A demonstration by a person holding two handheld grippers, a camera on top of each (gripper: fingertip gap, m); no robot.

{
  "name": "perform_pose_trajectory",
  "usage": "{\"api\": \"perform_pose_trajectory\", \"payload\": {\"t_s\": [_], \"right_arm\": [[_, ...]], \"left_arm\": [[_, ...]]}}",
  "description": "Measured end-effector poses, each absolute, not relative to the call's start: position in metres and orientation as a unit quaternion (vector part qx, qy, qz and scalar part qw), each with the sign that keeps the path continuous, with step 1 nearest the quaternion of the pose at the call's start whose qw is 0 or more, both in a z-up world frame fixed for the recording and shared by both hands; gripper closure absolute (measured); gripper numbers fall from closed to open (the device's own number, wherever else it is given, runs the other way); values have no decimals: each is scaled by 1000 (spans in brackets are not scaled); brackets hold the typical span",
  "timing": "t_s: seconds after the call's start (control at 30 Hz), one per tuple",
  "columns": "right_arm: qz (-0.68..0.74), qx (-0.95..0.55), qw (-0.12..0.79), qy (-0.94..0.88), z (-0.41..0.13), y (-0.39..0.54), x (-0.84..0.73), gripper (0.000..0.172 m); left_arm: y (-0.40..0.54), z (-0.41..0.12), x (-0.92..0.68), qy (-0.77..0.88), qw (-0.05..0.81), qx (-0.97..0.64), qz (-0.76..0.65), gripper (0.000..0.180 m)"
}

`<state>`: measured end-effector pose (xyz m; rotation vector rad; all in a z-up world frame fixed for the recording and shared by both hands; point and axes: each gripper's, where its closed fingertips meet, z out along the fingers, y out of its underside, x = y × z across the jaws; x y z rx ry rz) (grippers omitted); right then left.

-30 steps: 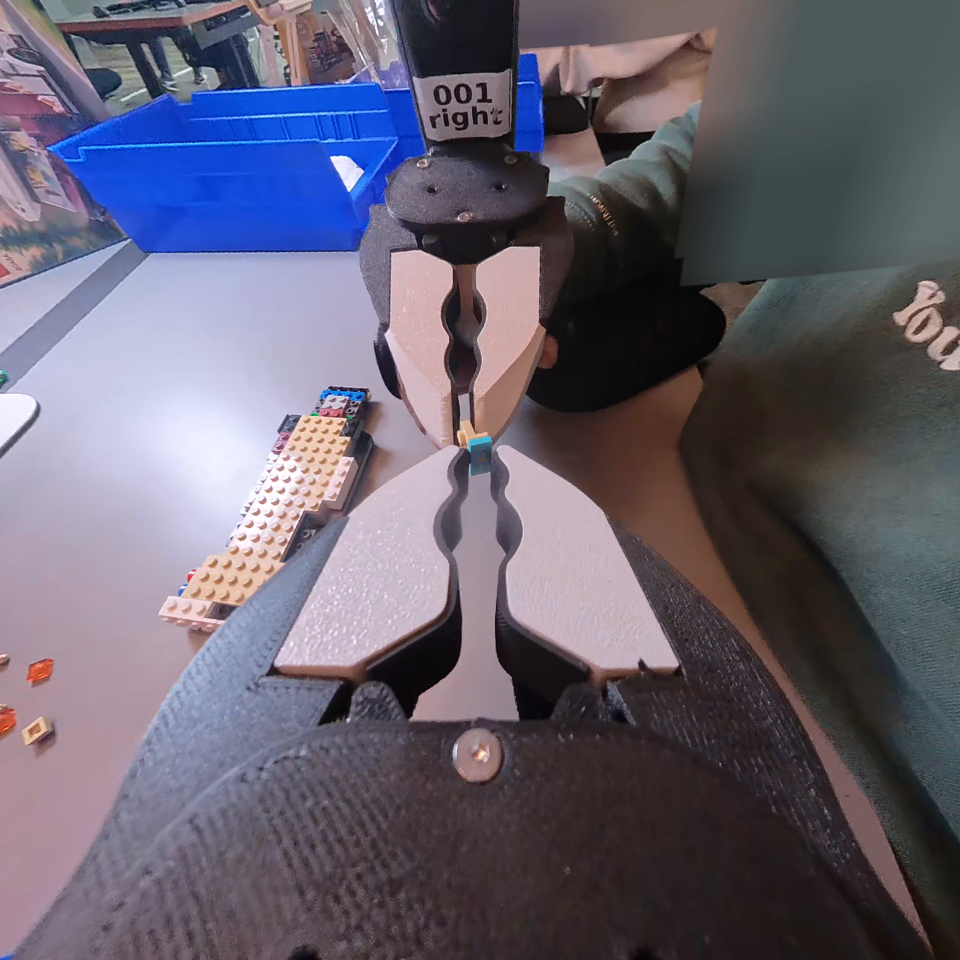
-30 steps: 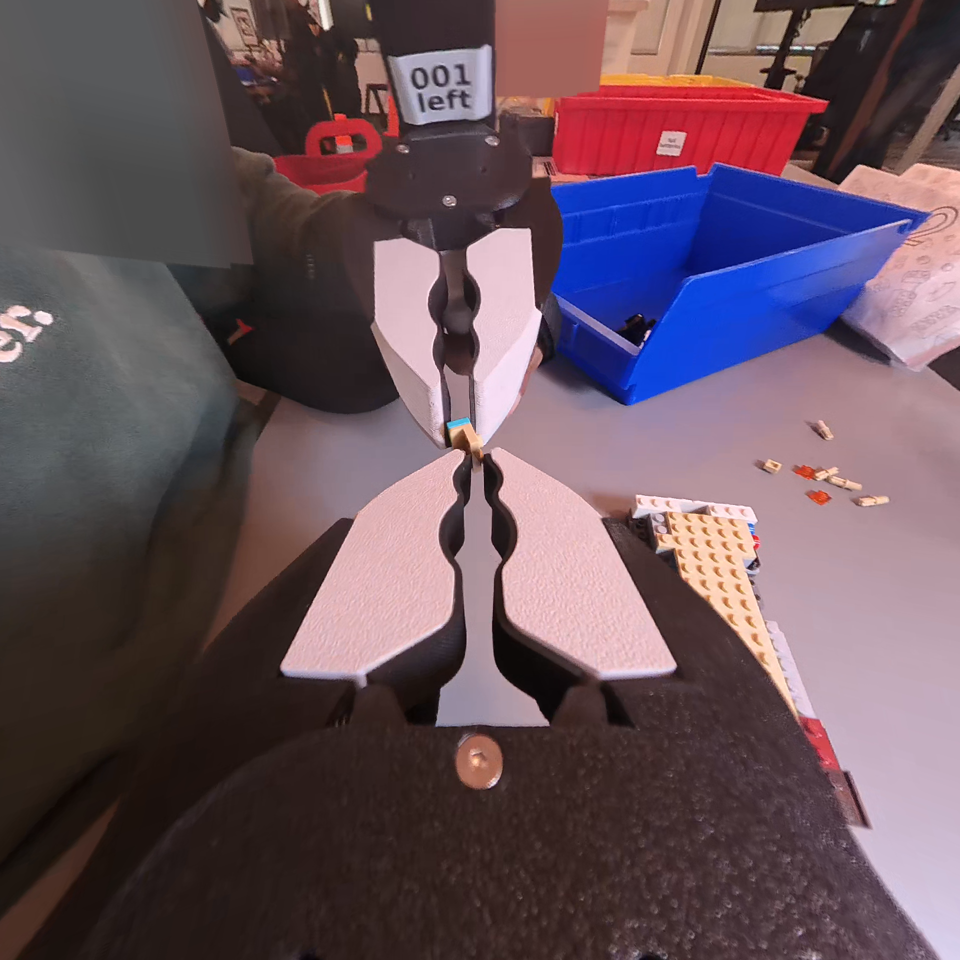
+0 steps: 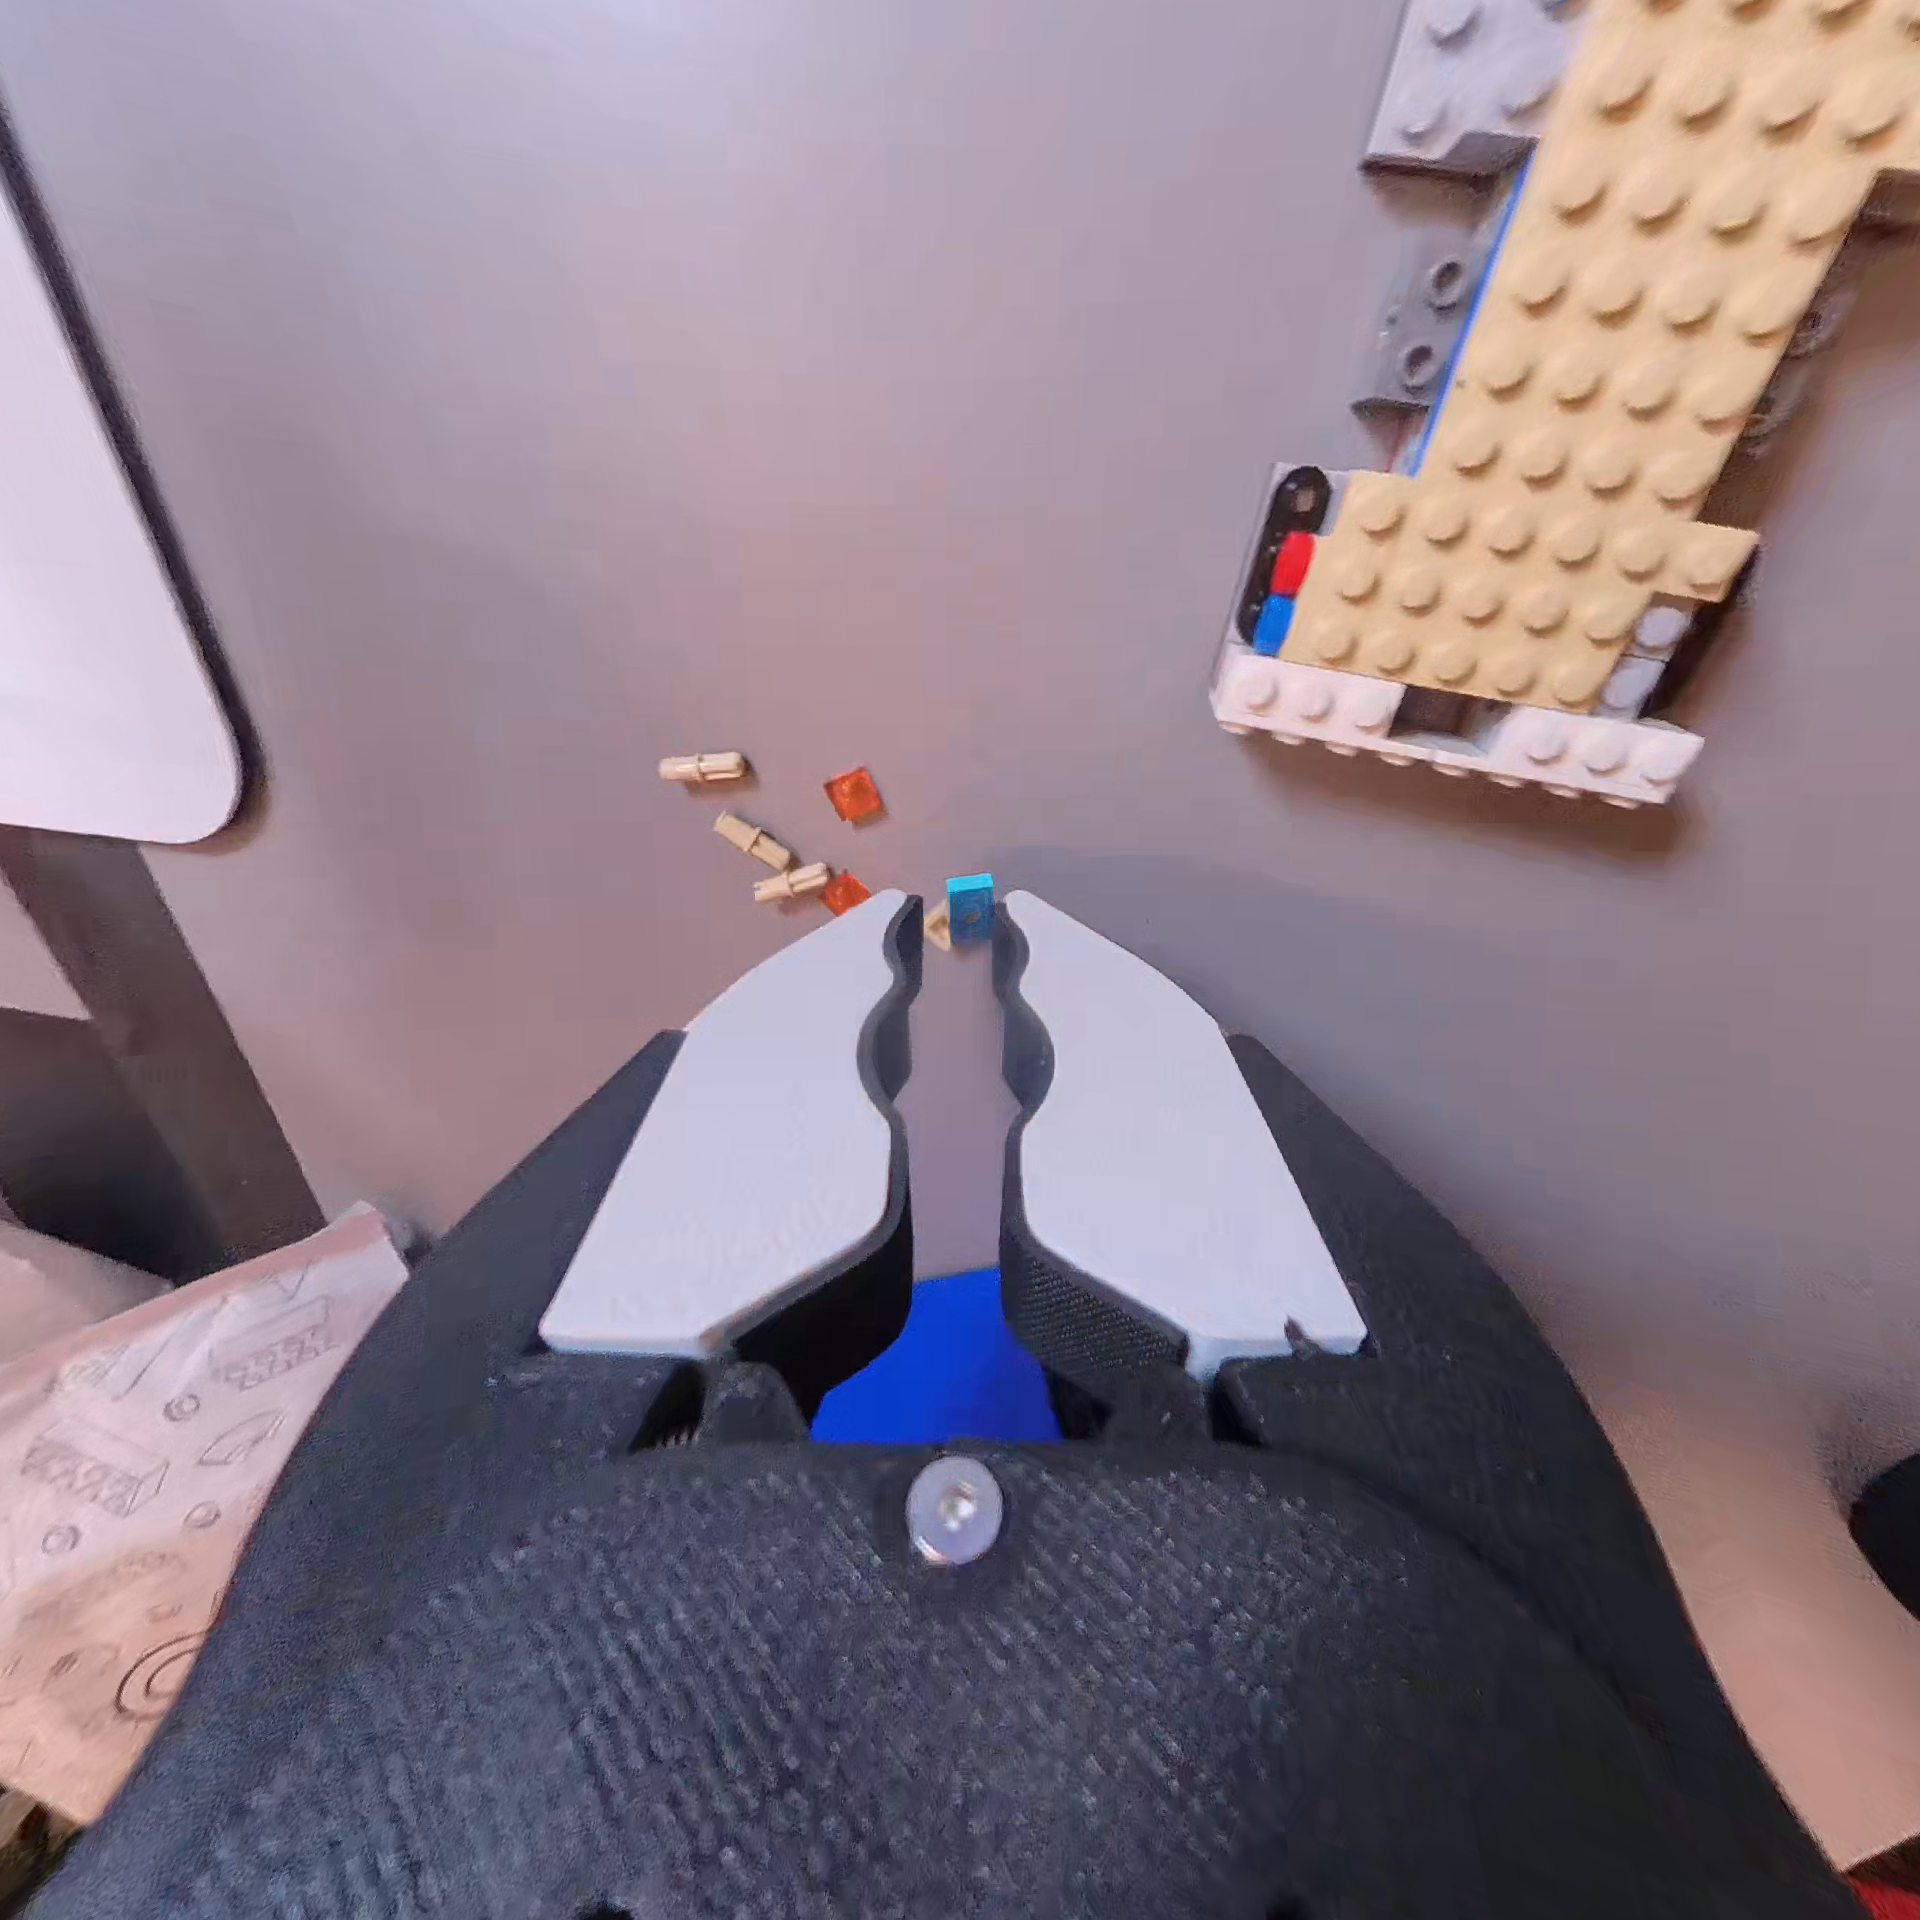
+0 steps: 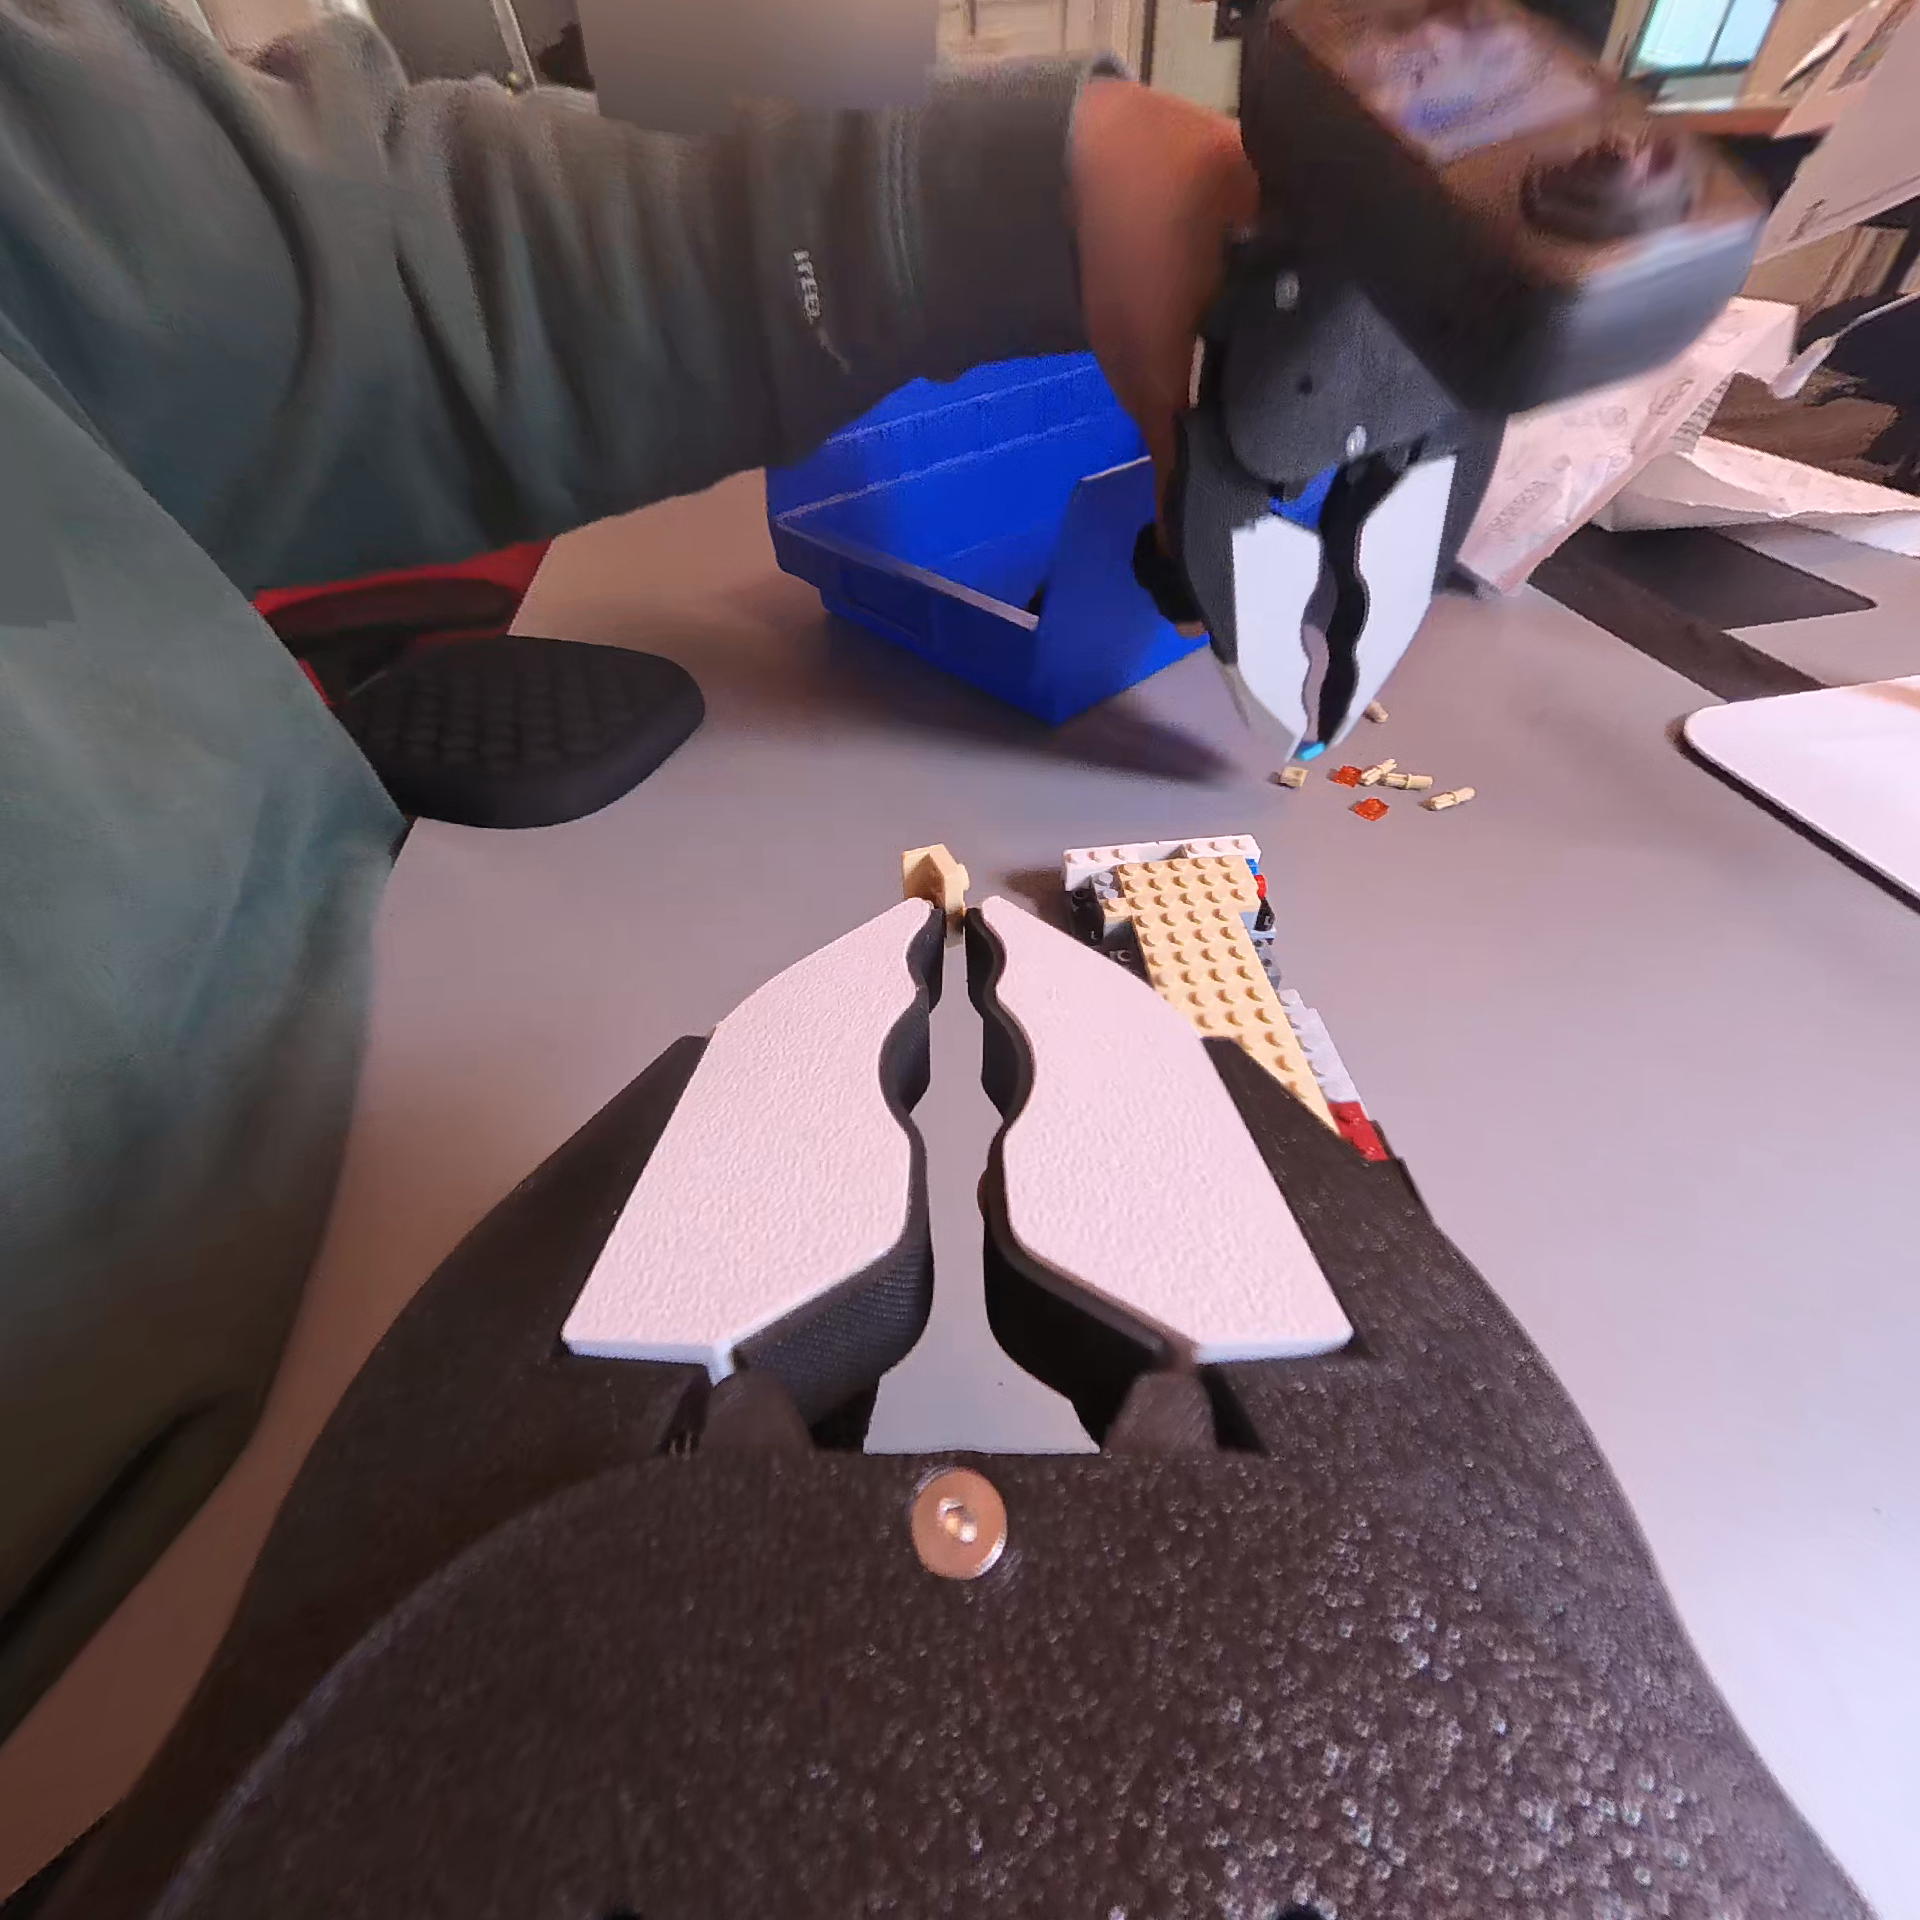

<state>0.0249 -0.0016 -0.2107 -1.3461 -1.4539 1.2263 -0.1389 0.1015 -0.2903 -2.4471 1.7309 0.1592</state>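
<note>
Left gripper [image 3: 958, 914] hung part open, low over table [image 3: 520, 416]. Small blue piece [image 3: 969, 910] lay against one fingertip, clear of other. Tan pins [image 3: 707, 769] and orange tile [image 3: 854, 795] lay beside. Right gripper [image 4: 956, 920], well apart, pinched tan piece [image 4: 932, 878] beside studded build [image 4: 1195, 935].

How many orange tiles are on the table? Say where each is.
2. One orange tile lies right of the tan pins; the other is partly hidden behind the left claw.

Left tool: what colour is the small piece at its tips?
Blue piece, clearest in the left wrist view.
</note>
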Motion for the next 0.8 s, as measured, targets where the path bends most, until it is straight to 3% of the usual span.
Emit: {"api": "perform_pose_trajectory", "payload": {"t_s": [0.23, 0.43, 0.63, 0.8], "right_arm": [[494, -539, 392, -558, -210, 5, 27, 168], [486, -544, 400, -555, -211, 7, 25, 168], [475, -535, 437, -545, -202, 10, 23, 168], [493, -505, 459, -540, -188, 1, 19, 168]], "left_arm": [[108, -303, -146, 583, 60, -807, 63, 141], [119, -278, -140, 592, 158, -785, 91, 136], [41, -205, -35, 596, 346, -706, -165, 148], [-4, -190, 22, 556, 416, -660, -287, 149]]}}
